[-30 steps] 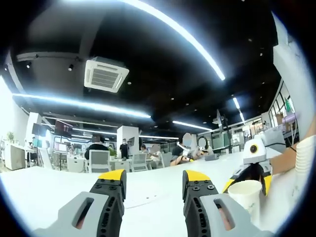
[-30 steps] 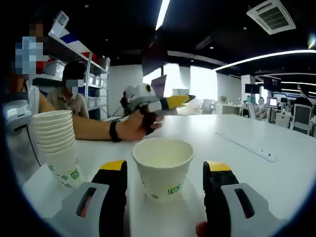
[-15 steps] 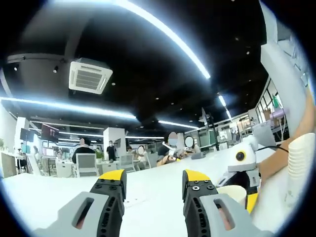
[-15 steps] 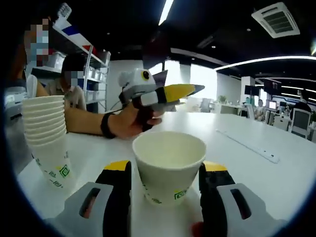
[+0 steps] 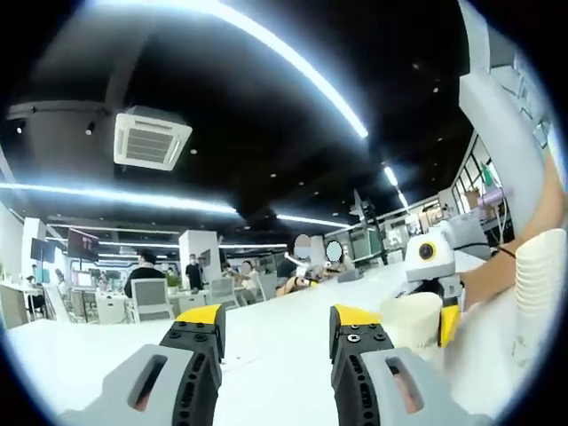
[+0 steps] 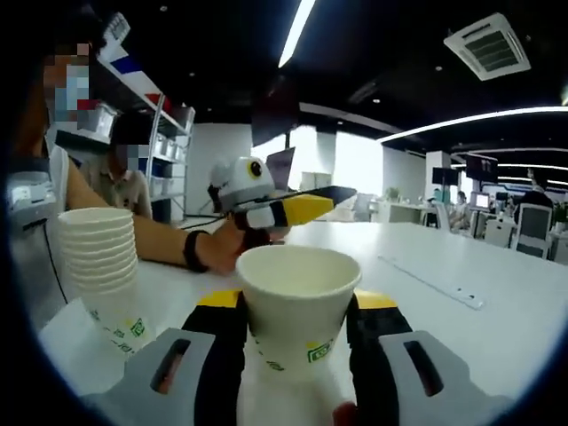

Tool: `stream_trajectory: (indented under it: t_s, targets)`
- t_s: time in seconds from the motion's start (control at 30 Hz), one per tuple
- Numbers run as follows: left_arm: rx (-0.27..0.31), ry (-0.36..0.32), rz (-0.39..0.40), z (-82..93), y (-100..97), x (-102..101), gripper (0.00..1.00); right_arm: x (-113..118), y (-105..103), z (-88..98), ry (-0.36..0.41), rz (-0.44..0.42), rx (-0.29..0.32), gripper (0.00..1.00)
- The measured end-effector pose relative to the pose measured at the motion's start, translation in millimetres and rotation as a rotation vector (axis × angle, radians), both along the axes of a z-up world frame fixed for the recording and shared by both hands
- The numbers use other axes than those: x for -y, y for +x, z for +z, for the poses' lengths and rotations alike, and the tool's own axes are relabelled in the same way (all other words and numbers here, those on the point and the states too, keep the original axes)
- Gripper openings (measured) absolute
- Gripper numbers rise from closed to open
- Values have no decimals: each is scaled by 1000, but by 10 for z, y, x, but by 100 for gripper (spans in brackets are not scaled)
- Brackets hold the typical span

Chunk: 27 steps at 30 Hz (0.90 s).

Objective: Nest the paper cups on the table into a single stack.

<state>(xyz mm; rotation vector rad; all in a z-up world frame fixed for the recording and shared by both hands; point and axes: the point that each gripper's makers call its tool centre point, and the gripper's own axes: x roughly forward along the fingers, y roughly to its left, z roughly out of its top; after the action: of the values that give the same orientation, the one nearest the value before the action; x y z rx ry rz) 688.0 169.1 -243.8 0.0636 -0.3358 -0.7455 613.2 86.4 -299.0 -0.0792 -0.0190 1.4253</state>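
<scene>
— Right gripper [image 6: 293, 311] first: what do its jaws have?

— They are clamped on a single paper cup [image 6: 295, 306], one yellow-tipped jaw pressed to each side of the cup wall. The cup stands upright, mouth up, and its inside looks bare. Whether its base touches the white table [image 6: 497, 311] I cannot tell; the view is too distorted down there.

— And the other cups?

— A stack of nested cups [image 6: 102, 266] stands on the table to the left of the held cup, apart from it. In the left gripper view the same stack [image 5: 539, 275] sits at the far right edge.

— The left gripper?

— The left gripper [image 5: 277, 324] has its jaws apart with nothing between them, over bare table. In the right gripper view it appears behind the held cup, gripped by a hand [image 6: 222, 248] with a dark wristband.

— Does the left gripper view catch the held cup?

— Yes, the cup [image 5: 411, 318] shows at right, with the right gripper around it.
</scene>
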Motion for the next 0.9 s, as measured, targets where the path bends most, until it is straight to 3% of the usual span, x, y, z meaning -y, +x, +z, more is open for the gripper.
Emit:
stream_trajectory:
  t_s: [0.17, 0.27, 0.33, 0.47, 0.57, 0.77, 0.9]
  targets:
    - [-6, 5, -10, -25, -60, 84, 50, 206, -145, 258, 82, 41, 2, 46]
    - [-12, -9, -21, -22, -47, 70, 50, 275, -191, 444, 120, 49, 49, 46]
    - [-15, -15, -28, -26, -39, 80, 50, 298, -252, 599, 169, 73, 45, 46]
    - [-18, -19, -25, -25, -45, 84, 49, 313, -343, 748, 217, 107, 12, 46]
    - [-21, -17, -24, -35, -34, 84, 49, 298, -506, 836, 236, 144, 21, 45]
    - [-20, 5, -34, -75, -63, 165, 48, 356, -1026, 1201, 407, 366, 37, 45]
    - [-21, 18, -38, -96, -74, 180, 48, 347, -1342, 1278, 456, 491, 29, 45]
